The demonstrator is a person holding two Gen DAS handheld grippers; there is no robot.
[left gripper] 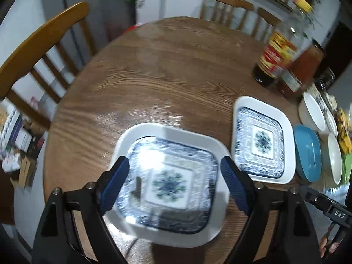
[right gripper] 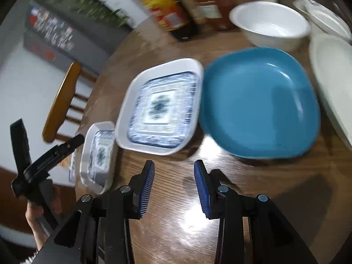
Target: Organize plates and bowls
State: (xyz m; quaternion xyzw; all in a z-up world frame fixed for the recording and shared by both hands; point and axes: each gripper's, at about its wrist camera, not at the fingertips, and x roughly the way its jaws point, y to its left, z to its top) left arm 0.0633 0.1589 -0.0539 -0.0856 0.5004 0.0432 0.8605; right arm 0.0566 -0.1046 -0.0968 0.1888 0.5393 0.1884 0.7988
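Left wrist view: round wood-grain desk (left gripper: pixel 154 66), wooden chairs (left gripper: pixel 39 50) behind, kitchen shelves far right. Left gripper (left gripper: pixel 173 176) spread wide above near patterned square plate (left gripper: pixel 169 184), pads clear of its white rim. Second patterned plate (left gripper: pixel 261 140) right, teal dish (left gripper: pixel 308 154) beside it, white bowls (left gripper: pixel 314 114) and sauce bottles (left gripper: pixel 277 59) further right.

Right wrist view: right gripper (right gripper: pixel 173 176) partly open, nothing between pads, over bare glossy desk (right gripper: pixel 187 220). Teal dish (right gripper: pixel 259 103) just beside patterned plate (right gripper: pixel 160 107); white bowl (right gripper: pixel 270 24) far; bottles (right gripper: pixel 169 11) blurred.
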